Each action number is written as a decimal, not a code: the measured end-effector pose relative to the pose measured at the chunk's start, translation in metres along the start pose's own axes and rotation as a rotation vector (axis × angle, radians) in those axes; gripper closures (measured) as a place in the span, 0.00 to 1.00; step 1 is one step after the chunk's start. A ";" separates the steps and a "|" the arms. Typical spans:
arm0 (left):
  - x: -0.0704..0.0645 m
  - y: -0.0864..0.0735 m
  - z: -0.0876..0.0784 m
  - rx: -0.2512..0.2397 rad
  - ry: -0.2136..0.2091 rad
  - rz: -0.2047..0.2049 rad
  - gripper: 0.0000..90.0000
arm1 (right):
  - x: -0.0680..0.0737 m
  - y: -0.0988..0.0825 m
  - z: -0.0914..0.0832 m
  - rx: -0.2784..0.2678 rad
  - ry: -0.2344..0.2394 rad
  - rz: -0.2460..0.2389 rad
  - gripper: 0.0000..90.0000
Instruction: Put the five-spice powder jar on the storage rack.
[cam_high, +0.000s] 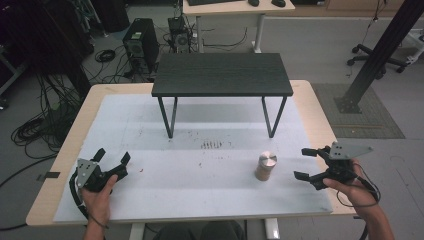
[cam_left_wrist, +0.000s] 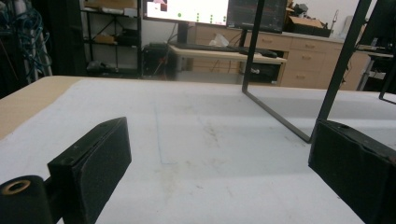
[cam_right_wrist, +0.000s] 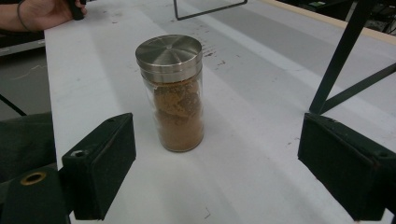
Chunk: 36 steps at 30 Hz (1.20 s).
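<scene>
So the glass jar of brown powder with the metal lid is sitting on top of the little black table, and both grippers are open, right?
Not quite. The jar stands on the white mat, in front of the little black table, not on top of it; the high view shows this. The rest holds: brown powder, metal lid, and both the left gripper and right gripper are open.

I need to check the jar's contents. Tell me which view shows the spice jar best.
The right gripper view: the spice jar stands close and centred ahead of the open right tool, steel lid and brown powder plain. The high view shows it small, mostly its lid. The left gripper view looks past it at the black stand's legs.
</scene>
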<state>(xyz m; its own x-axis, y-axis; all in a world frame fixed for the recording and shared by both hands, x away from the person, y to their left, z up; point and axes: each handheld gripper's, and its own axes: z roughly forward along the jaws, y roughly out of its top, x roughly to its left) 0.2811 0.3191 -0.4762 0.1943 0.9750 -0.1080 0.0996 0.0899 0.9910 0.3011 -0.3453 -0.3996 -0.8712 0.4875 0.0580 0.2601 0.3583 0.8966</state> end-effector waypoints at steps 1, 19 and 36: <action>0.000 0.000 0.000 0.001 0.000 0.000 0.07 | 0.001 0.000 0.001 0.001 0.002 -0.001 0.13; 0.000 0.000 0.000 -0.001 -0.003 0.001 0.07 | 0.008 0.002 0.020 0.019 0.042 -0.005 0.13; 0.000 0.000 0.000 -0.003 -0.004 0.003 0.07 | 0.011 0.002 0.031 0.022 0.067 0.008 0.13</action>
<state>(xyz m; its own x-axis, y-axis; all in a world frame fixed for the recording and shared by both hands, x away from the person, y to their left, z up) 0.2807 0.3191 -0.4763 0.1987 0.9743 -0.1057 0.0958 0.0880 0.9915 0.3048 -0.3145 -0.4105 -0.8946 0.4366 0.0952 0.2760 0.3721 0.8862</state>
